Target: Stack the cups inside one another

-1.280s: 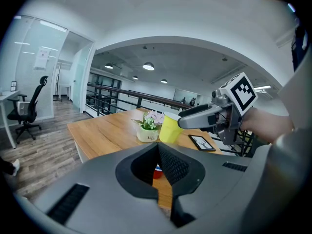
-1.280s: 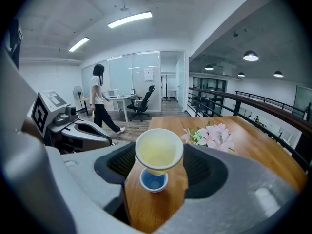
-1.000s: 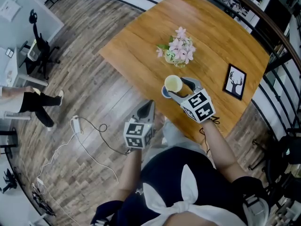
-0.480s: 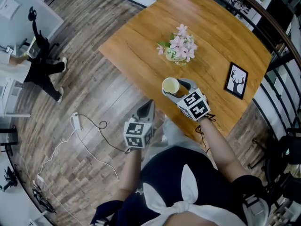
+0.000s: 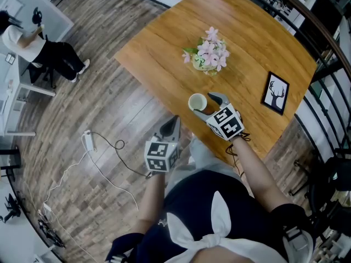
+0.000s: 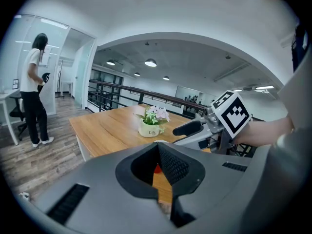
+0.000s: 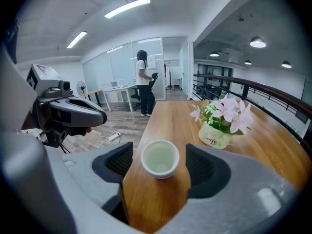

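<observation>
Right gripper (image 5: 204,104), its jaws just opening, is straddling the released small white round cup (image 7: 160,159) on the wooden tabletop (image 5: 164,43) while the left gripper (image 5: 172,124) is hanging clenched.

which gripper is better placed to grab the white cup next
Right. The right gripper, jaws just opened wider, straddles the white cup on the table; the left gripper is shut, off the table's edge.

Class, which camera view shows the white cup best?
The right gripper view: the cup sits large, rim and inside plain, between the right gripper's jaws, which have just been opening. The head view shows it small from above; the left gripper view nearly hides it.
</observation>
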The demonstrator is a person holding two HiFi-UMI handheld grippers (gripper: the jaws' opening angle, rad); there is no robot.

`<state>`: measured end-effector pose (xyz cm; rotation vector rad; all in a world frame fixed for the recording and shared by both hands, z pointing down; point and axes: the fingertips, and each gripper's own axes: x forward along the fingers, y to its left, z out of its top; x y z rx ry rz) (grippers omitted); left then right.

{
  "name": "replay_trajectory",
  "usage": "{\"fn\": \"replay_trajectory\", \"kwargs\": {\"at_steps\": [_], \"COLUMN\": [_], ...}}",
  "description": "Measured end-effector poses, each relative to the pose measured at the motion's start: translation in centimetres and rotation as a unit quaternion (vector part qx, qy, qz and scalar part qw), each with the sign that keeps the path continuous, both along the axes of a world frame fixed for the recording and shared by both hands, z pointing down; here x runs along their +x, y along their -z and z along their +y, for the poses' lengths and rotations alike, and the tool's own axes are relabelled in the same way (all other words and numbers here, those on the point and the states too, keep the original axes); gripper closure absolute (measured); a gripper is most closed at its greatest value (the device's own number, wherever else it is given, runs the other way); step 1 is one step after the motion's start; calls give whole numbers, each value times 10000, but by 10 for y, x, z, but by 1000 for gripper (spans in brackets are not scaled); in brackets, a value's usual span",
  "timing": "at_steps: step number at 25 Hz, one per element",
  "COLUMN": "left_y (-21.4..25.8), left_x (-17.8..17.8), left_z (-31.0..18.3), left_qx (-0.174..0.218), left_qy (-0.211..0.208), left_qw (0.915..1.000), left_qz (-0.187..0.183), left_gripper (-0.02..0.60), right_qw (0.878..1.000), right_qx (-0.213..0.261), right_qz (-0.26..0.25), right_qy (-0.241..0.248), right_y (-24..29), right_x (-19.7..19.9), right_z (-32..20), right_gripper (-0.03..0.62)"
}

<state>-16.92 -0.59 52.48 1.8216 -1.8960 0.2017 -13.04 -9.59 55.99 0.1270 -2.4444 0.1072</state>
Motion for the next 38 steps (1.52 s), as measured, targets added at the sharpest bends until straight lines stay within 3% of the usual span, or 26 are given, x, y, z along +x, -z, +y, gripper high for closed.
{"fn": "replay_trajectory", "kwargs": {"at_steps": [3, 6, 13, 20, 38], "left_y": [1, 3, 16, 27, 44], "left_x": [0, 1, 9, 14, 36], "left_z": [0, -1, -3, -1, 12], "left_qx": [12, 32, 99, 322, 379], "left_qy": [-8, -16, -146, -211, -530], "left_qw": [10000, 10000, 9998, 9991, 9977], "left_qz": [-6, -11, -76, -177, -202], "left_gripper": [565, 565, 565, 565, 565], "right_qw": [9999, 9995, 9959, 9942, 9937], "right_qx": [-2, 4, 187, 117, 136], "right_qz": [-117, -294, -859, -1066, -1108], "right_qy": [-46, -79, -232, -66, -9], "right_y": [7, 20, 57, 72, 82], "right_x": [1, 3, 10, 21, 44], "right_z": [-1, -1, -2, 17, 55], "right_gripper": [260, 330, 594, 595, 597]}}
